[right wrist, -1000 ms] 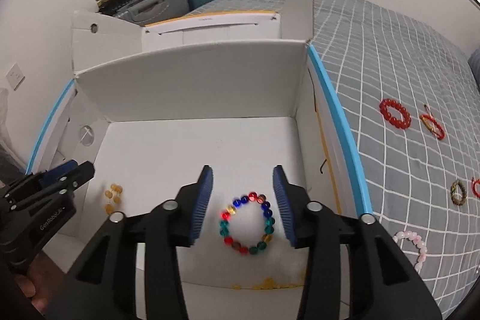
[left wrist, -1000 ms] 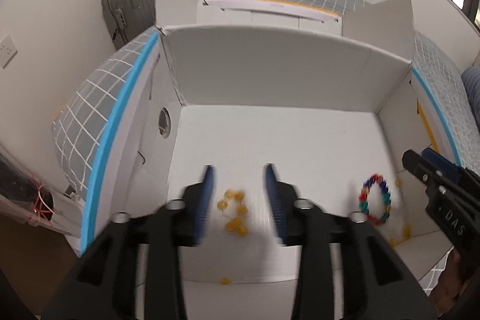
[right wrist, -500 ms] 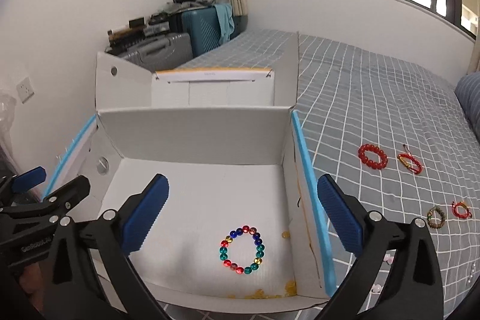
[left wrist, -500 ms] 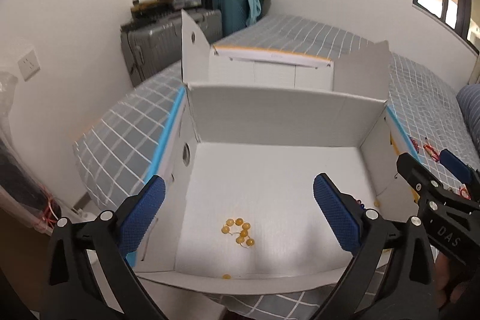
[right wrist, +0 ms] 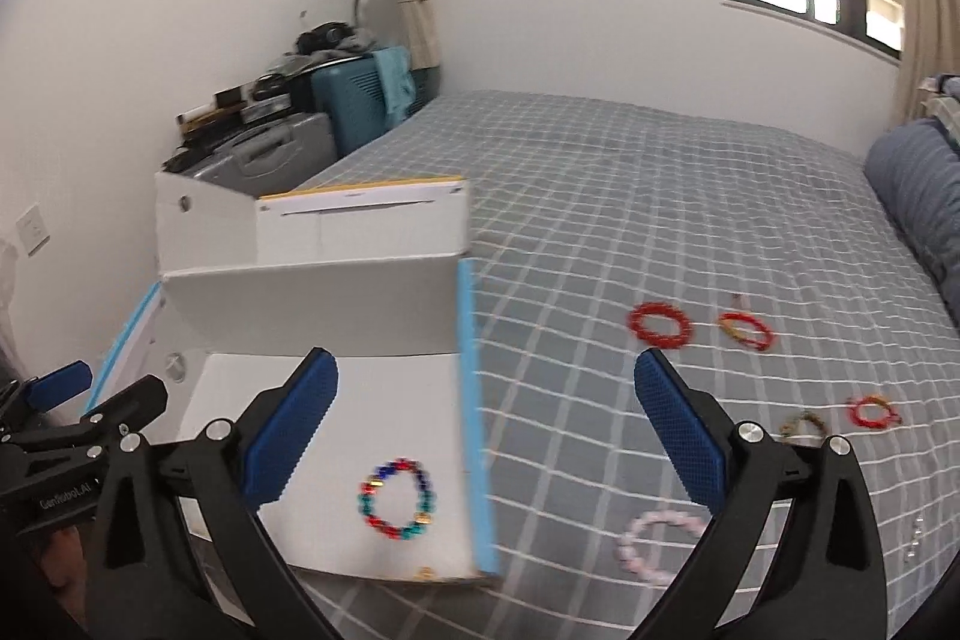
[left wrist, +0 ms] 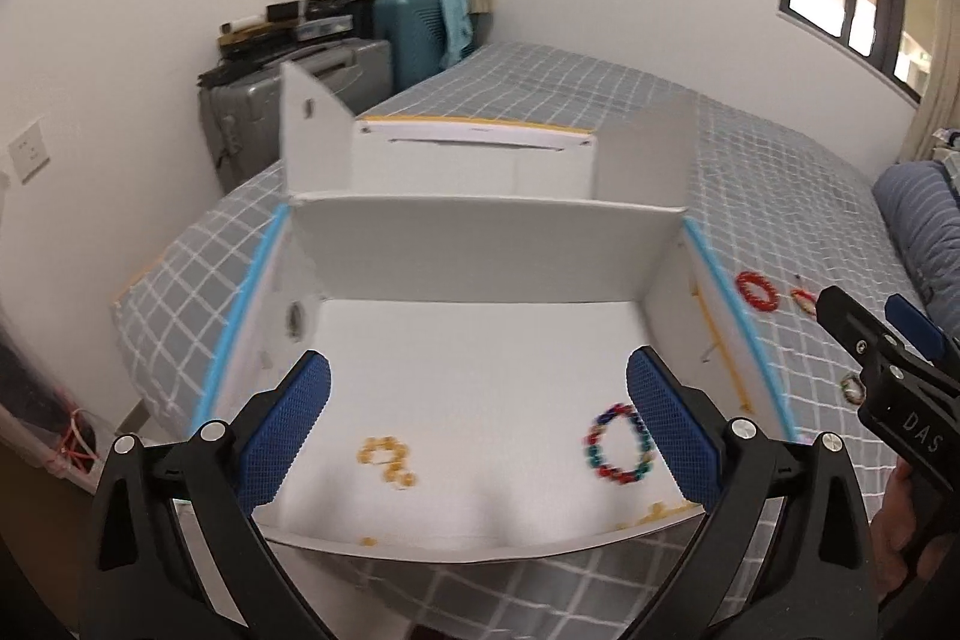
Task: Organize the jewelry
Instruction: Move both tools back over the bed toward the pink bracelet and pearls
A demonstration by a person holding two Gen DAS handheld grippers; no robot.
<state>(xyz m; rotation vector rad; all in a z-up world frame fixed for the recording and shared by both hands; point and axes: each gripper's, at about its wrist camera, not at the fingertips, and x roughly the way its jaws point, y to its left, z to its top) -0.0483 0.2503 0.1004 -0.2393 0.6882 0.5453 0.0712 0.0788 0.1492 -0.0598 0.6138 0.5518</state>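
A white open box point(left wrist: 480, 256) point(right wrist: 312, 298) lies on the grey checked bed. Inside it lie a yellow bead bracelet point(left wrist: 387, 457) and a multicolour bead bracelet point(left wrist: 618, 445) point(right wrist: 397, 499). My left gripper point(left wrist: 477, 424) is wide open and empty, above the box's front. My right gripper point(right wrist: 486, 430) is wide open and empty, above the box's right wall. On the bed right of the box lie a red bead bracelet point(right wrist: 660, 325), a red-gold one point(right wrist: 747, 329), a small red one point(right wrist: 873, 411), a brown one point(right wrist: 801, 423) and a pink one point(right wrist: 657, 544).
Suitcases point(right wrist: 300, 142) with clutter stand against the far wall beyond the box. A blue pillow point(right wrist: 918, 202) lies at the bed's right side. The box's flaps point(left wrist: 312, 130) stand up at the back. Loose yellow beads point(left wrist: 660, 511) lie at the box's front edge.
Both grippers opened wide, letting go of the yellow and multicolour bracelets in the box, and pulled back and up. The right gripper has swung right toward the bracelets on the bed.
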